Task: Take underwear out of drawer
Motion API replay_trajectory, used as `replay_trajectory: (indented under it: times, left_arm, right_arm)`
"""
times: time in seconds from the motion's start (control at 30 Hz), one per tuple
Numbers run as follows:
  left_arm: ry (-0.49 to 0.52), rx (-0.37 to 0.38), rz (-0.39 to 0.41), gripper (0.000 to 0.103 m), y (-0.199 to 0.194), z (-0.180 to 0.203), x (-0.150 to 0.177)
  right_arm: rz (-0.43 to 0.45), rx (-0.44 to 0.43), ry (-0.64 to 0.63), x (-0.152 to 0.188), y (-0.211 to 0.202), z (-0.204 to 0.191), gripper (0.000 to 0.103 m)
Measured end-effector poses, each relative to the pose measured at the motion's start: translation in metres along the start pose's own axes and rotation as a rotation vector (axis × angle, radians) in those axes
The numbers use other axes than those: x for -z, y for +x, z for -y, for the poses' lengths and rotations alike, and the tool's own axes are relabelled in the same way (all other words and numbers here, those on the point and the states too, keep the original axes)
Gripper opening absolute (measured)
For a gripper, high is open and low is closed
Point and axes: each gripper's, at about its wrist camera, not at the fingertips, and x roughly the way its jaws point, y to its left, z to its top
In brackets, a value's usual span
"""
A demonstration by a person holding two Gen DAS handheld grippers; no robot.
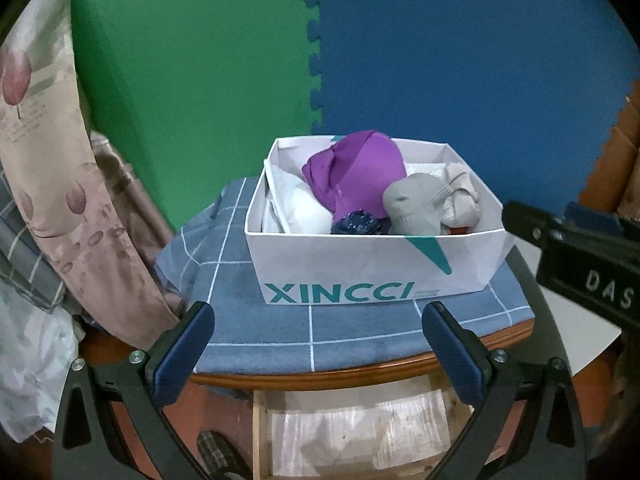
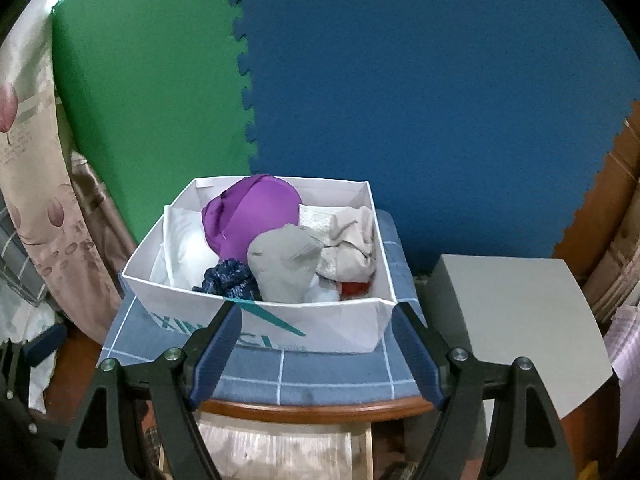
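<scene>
Both the left gripper [image 1: 318, 316] and right gripper [image 2: 316, 316] hang released and empty, jaws spread for a grab. Just ahead of their fingertips sits the white box [image 2: 320, 326], heaped with underwear [image 2: 250, 212], on a checked cloth [image 1: 360, 332].

Wood table [image 1: 360, 374] w/ blue cloth [image 1: 280, 328] on top.

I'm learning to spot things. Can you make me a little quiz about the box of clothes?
1. True or false: the purple garment lies inside the white box.
2. What stands to the right of the box in the right wrist view: A a grey block, B a lamp, C a bucket?
3. What colour is the checked cloth under the box?

Key: 1 true. 2 A, the grey block. 3 blue.
</scene>
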Motion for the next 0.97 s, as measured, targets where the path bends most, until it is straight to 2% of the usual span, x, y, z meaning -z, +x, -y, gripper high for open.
replay_trajectory:
  times: [0.23, 0.5, 0.63, 0.97]
  left_arm:
    - [-0.011, 0.005, -0.013, 0.103, 0.014, -0.011, -0.008]
    - [-0.006, 0.032, 0.010, 0.103, 0.016, -0.012, -0.028]
    - [-0.021, -0.015, 0.006, 0.103, 0.016, -0.010, -0.036]
    - [0.004, -0.027, 0.003, 0.103, 0.018, -0.002, -0.043]
  right_arm:
    - [-0.021, -0.020, -0.017, -0.011, 0.023, -0.020, 0.079]
    - [-0.013, -0.016, -0.029, -0.024, 0.029, -0.026, 0.079]
    - [-0.002, -0.005, -0.020, -0.032, 0.029, -0.020, 0.079]
    - [0.002, -0.005, -0.010, -0.038, 0.029, -0.010, 0.079]
